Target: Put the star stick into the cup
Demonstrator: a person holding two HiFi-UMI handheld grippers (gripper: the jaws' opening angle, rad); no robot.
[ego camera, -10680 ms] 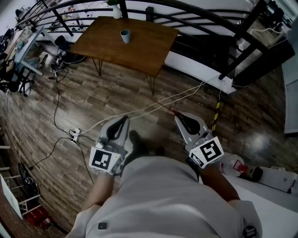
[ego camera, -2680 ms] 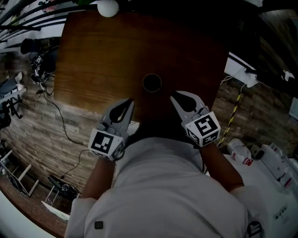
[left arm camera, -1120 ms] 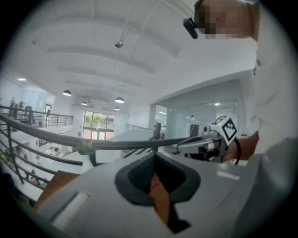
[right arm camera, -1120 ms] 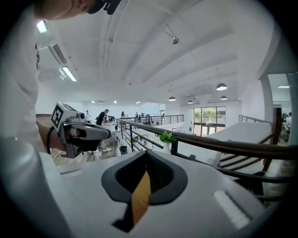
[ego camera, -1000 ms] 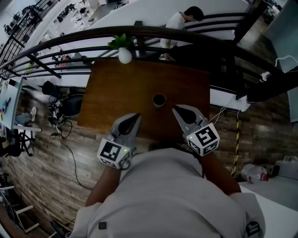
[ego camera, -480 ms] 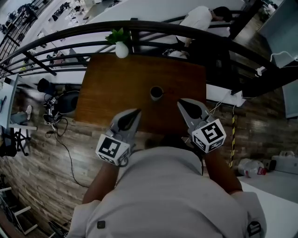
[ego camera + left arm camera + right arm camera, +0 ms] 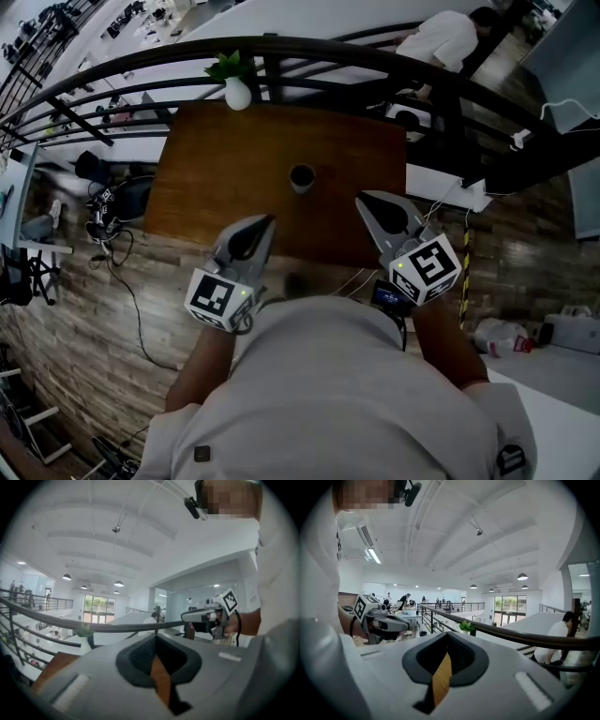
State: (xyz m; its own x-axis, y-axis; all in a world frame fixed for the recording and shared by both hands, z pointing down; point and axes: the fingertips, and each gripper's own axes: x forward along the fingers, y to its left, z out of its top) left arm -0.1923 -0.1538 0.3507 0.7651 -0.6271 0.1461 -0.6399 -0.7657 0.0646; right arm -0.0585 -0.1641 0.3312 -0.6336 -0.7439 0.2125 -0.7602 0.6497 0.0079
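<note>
Brown wood of the table (image 7: 216,169), seen from steeply above, with a dark railing (image 7: 141,70) along its far side. On it, about the middle, the cup (image 7: 301,177), upright, mouth dark. At the far edge, a white vase (image 7: 236,92) with a green sprig, well apart from the cup.

Left gripper (image 7: 266,221): held out over the table's near edge, tips aimed forward and a little inward. Jaws drawn together, gripping nothing. Through the thin slit between them, only a strip of brown wood. Apart from the cup, to its left and nearer the body.

Right gripper (image 7: 362,199): likewise closed, jaws together on nothing, with a narrow yellow-brown strip showing in the slit. Tips over the table, near the cup, on its right and nearer the body, not touching it.

Cup beyond the two pairs of tips and between them. Each gripper visible in the other's view, off to the side.

Below the table's near edge, plank floor (image 7: 84,319). Beyond the railing, a person in a white top (image 7: 450,33), bent forward.
</note>
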